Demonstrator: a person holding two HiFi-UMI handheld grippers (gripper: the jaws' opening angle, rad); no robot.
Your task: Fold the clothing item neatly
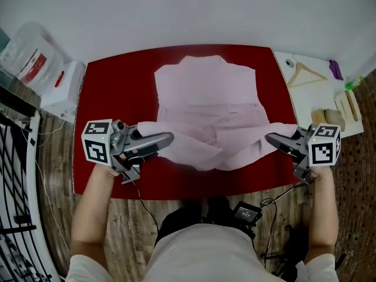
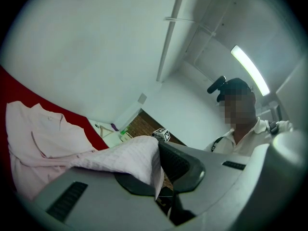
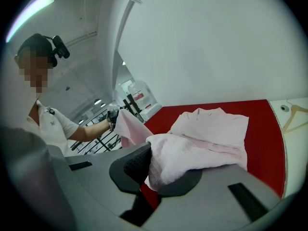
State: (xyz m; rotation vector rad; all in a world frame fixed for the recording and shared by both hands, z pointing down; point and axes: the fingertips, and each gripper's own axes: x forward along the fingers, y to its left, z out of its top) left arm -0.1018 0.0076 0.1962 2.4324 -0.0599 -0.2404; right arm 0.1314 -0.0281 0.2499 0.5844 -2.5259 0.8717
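Pink knit shirt [image 1: 205, 93] looked light and floppy — we had left gripper [image 1: 169, 137] and right gripper [image 1: 269, 138] each clamped on a near corner.

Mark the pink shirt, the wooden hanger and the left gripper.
pink shirt [image 1: 205, 84], head view, flat upper panel.
wooden hanger [image 1: 303, 69], head view, neck below hook.
left gripper [image 1: 171, 137], head view, fingertips shut on the pink shirt.

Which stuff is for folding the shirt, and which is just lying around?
For the job: pink shirt, left tongs and right tongs (each pinching a near corner), red table.
Just lying about: wooden hanger, small purple thing, plastic bag, white box.
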